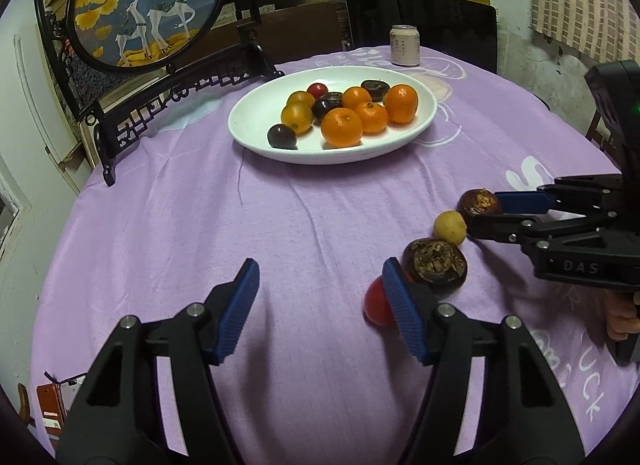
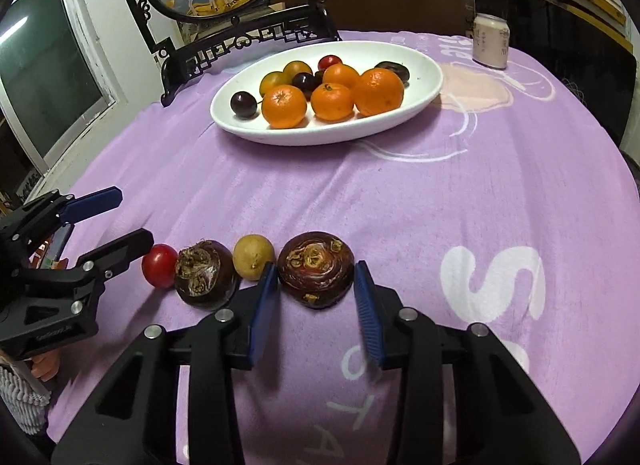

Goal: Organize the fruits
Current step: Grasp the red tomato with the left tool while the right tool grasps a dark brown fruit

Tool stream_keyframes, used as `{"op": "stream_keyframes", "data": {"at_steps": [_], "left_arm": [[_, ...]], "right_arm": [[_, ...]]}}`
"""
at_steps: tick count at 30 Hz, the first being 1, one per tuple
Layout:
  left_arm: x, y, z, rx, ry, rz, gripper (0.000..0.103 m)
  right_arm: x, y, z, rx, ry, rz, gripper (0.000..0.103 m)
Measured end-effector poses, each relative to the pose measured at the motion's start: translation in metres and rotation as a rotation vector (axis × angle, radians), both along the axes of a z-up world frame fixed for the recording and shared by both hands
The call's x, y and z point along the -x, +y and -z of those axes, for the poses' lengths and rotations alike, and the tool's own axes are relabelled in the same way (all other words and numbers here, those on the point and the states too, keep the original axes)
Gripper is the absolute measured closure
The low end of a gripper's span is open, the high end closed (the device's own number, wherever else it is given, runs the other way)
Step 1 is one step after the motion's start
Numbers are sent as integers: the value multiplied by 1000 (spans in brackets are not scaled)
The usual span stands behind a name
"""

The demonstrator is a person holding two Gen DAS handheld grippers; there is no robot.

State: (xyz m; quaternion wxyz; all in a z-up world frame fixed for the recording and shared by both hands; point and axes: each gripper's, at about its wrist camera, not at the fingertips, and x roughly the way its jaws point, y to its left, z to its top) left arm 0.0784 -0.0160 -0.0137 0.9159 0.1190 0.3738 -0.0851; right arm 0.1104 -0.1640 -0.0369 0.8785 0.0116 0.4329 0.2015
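Four small fruits are lined up in a row on the purple cloth [image 2: 400, 201] near the front of the table: a red tomato [image 2: 159, 265], a dark water chestnut [image 2: 205, 273], a yellow fruit [image 2: 253, 261] and a second dark chestnut [image 2: 316, 273]. Each is seen touching or just beside its neighbour.

The right gripper [image 2: 316, 297] is set around the second chestnut, with one blue pad on each side of it. The pads appear at or very near its flanks, but whether they press on it cannot be told. In the left wrist view the same gripper [image 1: 484, 209] is seen from the side, with the chestnut [image 1: 479, 203] between its fingertips.

The left gripper [image 1: 320, 301] is spread, with nothing but cloth between its pads. Its right finger is placed just in front of the tomato [image 1: 376, 303], which lies outside the jaws and is partly hidden by the blue pad. Seen from the right wrist, the left gripper [image 2: 132, 221] has its lower fingertip just beside the tomato.

Farther back, a white oval plate [image 1: 256, 113] is laid on the cloth, holding four oranges [image 1: 342, 127], two yellow-orange fruits, several dark fruits and one small red one. A can [image 1: 405, 45] stands behind the plate, and a framed deer picture [image 1: 144, 5] stands at the left.
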Motion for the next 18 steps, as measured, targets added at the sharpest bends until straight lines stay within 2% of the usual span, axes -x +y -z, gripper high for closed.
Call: {"op": "stream_keyframes", "data": {"at_steps": [2, 7, 13, 16, 18], "left_arm": [[3, -1, 0, 0, -2, 9, 37], [18, 3, -1, 23, 9, 56, 49], [28, 3, 2, 44, 29, 112, 50], [30, -2, 3, 90, 63, 178, 57], [30, -11, 9, 64, 76, 199, 57]], "right_arm": [[0, 0, 0, 5, -5, 1, 65], [1, -8, -4, -17, -8, 26, 65], [0, -17, -4, -44, 11, 49, 65], [2, -17, -6, -48, 4, 43, 65], [3, -18, -8, -56, 1, 44, 65]]}}
